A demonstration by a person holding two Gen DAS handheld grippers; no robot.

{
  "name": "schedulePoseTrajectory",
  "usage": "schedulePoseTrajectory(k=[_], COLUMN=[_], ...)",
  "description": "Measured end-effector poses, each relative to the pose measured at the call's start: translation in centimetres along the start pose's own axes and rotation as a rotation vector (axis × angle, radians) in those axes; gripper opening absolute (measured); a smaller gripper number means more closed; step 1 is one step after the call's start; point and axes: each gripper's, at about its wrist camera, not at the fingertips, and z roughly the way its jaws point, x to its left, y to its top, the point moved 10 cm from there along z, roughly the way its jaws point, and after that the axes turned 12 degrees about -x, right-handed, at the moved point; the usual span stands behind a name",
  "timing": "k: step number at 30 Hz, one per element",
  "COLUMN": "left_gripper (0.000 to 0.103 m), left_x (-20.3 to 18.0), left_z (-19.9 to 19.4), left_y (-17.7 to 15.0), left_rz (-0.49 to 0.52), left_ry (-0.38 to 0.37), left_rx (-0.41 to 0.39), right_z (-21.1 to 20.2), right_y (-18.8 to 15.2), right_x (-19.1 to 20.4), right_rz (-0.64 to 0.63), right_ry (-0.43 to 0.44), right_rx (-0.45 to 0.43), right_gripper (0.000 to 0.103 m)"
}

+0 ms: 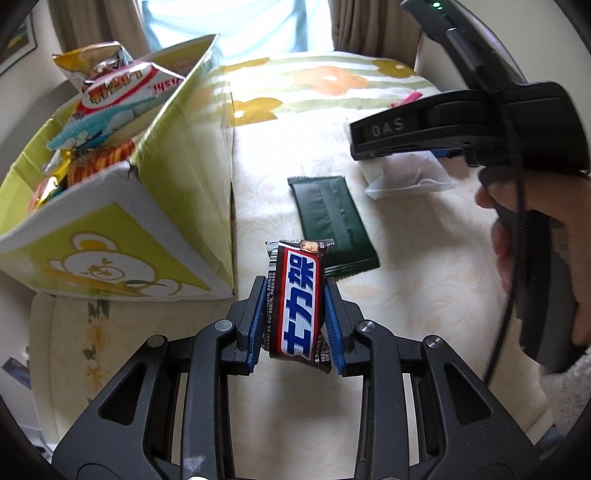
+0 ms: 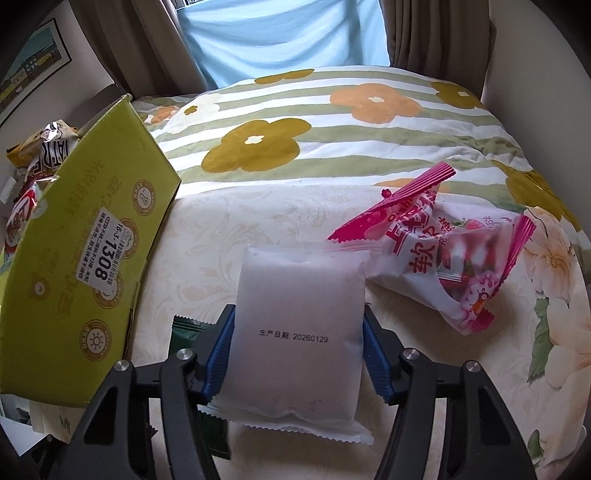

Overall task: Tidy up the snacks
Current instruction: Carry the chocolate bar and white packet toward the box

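My left gripper [image 1: 295, 317] is shut on a brown chocolate bar [image 1: 297, 299] and holds it above the bed, right of the green cardboard box [image 1: 192, 155]. The box holds several snack bags [image 1: 122, 96]. My right gripper [image 2: 297, 350] is shut on a white snack packet [image 2: 299, 332] and holds it over the bed; the gripper also shows in the left wrist view [image 1: 399, 133], with the packet [image 1: 402, 173] under it. A dark green packet [image 1: 332, 221] lies flat on the bed between the two grippers. A pink and white candy bag [image 2: 443, 251] lies to the right of the white packet.
The bed has a cream cover [image 1: 406, 295] and a flowered striped quilt [image 2: 314, 118] at the far end. The box [image 2: 92, 258] stands at the left edge of the bed. Curtains [image 2: 424, 33] and a window lie beyond.
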Motion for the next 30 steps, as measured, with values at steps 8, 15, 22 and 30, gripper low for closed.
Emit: schedulePoseTrajectory(k=[8,15,22,30], left_gripper=[0.026,0.026,0.026,0.026], left_x=[-1.8,-0.8,5.5,17.1], left_z=[-3.7,-9.0,-12.8,-13.4], left_y=[3.7,9.0,13.4,15.8], left_rz=[-0.040,-0.099,-0.156,-0.187], left_ry=[-0.002,0.039,0.089,0.124], left_rx=[-0.064,-0.164,-0.260,-0.253], right_z=[-6.4,-12.5,-16.4,-16.3], right_y=[2.3,5.4,9.1,10.7], right_x=[-0.2,1.6,6.5,14.9], right_rz=[-0.032,-0.107,-0.165,-0.149], right_ry=[0.043,0.131,0.201,0.254], right_rx=[-0.039,-0.087,-0.180,-0.213], right_gripper=[0.058,0.058,0.058,0.058])
